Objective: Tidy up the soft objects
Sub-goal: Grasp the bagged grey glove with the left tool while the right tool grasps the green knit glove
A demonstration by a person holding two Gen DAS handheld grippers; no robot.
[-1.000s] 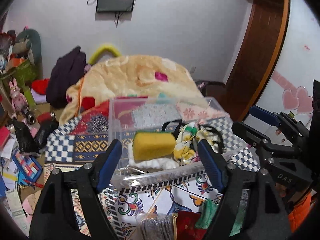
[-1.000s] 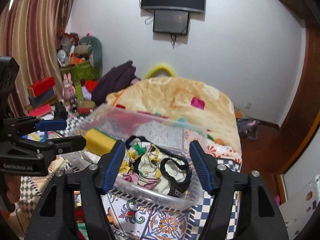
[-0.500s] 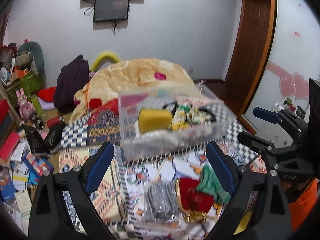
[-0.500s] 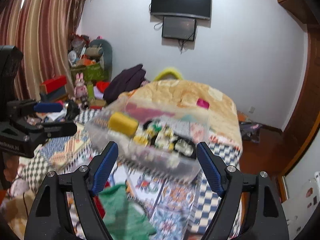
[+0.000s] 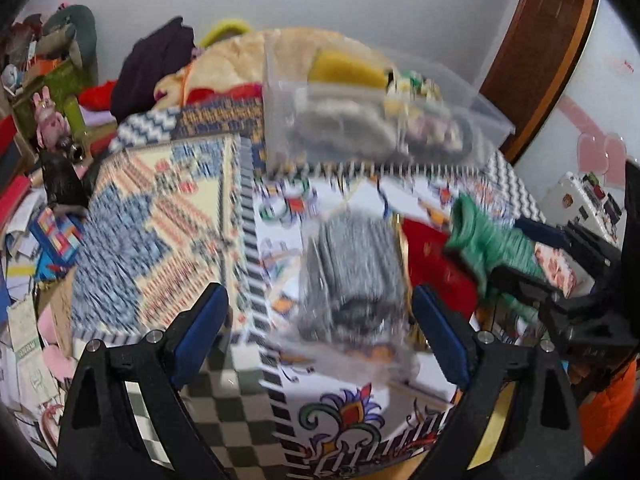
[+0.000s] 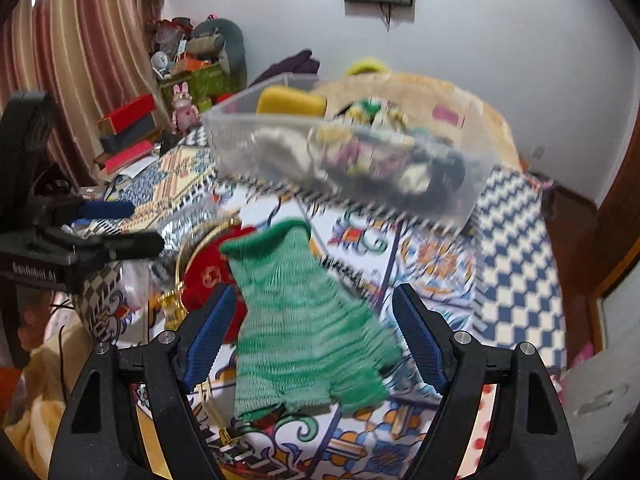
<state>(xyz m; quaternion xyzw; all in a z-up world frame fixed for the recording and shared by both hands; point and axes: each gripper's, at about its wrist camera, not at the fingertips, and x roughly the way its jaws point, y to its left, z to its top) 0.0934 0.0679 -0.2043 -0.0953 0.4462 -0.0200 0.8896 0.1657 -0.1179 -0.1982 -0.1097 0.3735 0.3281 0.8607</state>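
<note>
A clear plastic bin (image 5: 472,120) (image 6: 240,136) on the patterned bedspread holds a yellow sponge (image 5: 344,70) (image 6: 290,101) and floral cloth with black straps (image 6: 368,148). In front of it lie a grey knit item in clear wrap (image 5: 352,268), a red pouch (image 5: 432,256) (image 6: 208,276) and a green knit glove (image 5: 488,236) (image 6: 304,320). My left gripper (image 5: 320,340) is open above the grey item. My right gripper (image 6: 312,336) is open, its fingers either side of the green glove. Both views are motion-blurred.
A folded peach blanket (image 6: 440,92) and dark clothes (image 5: 156,64) lie behind the bin. Boxes, toys and papers (image 5: 48,128) clutter the floor at the left. The bed edge (image 6: 552,280) and a wooden door (image 5: 552,40) are at the right.
Both grippers have pulled back from the bin and tilted down. The grey item, red pouch and green glove now fill the foreground; the bin sits farther away. Both stay open.
</note>
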